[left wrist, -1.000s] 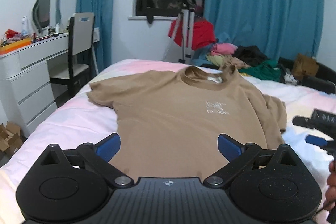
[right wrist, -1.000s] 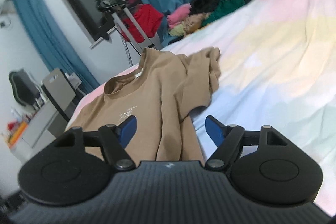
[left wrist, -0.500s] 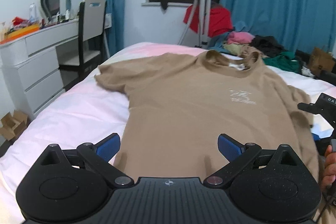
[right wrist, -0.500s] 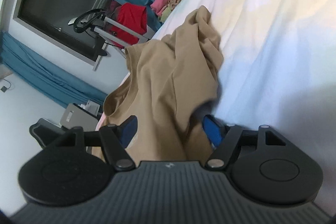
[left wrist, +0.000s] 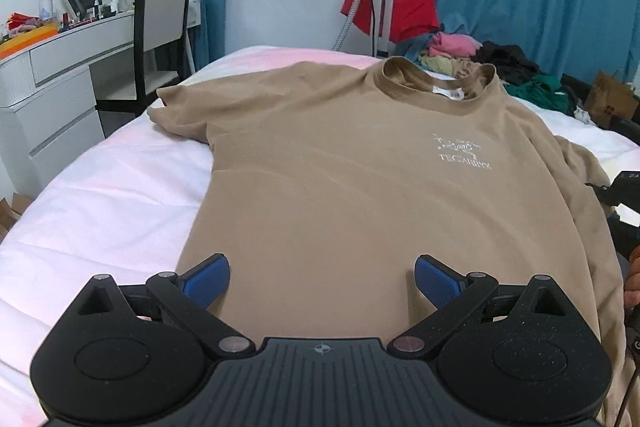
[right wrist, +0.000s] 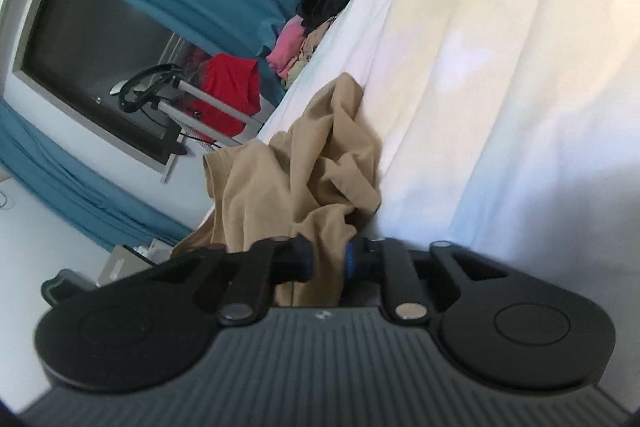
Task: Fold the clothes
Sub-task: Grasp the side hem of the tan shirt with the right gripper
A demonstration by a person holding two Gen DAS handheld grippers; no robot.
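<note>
A tan T-shirt (left wrist: 360, 179) with a small white chest print lies face up on the bed (left wrist: 104, 195), collar at the far side. My left gripper (left wrist: 322, 277) is open and empty, hovering over the shirt's near hem. My right gripper (right wrist: 328, 261) is shut on the tan T-shirt (right wrist: 296, 179) at its right side edge, with cloth pinched between the blue pads. The right sleeve is bunched up beyond it. The right gripper's body also shows at the right edge of the left wrist view (left wrist: 624, 193).
A white dresser (left wrist: 52, 83) with a mirror and a chair (left wrist: 160, 27) stand left of the bed. A clothes pile (left wrist: 480, 55) and a stand with a red garment (left wrist: 396, 7) lie behind it. Blue curtains cover the far wall. The bed sheet (right wrist: 500, 67) stretches to the right.
My right gripper has closed from open onto the shirt's right edge and tilted. My left gripper moved closer in over the hem and stays open.
</note>
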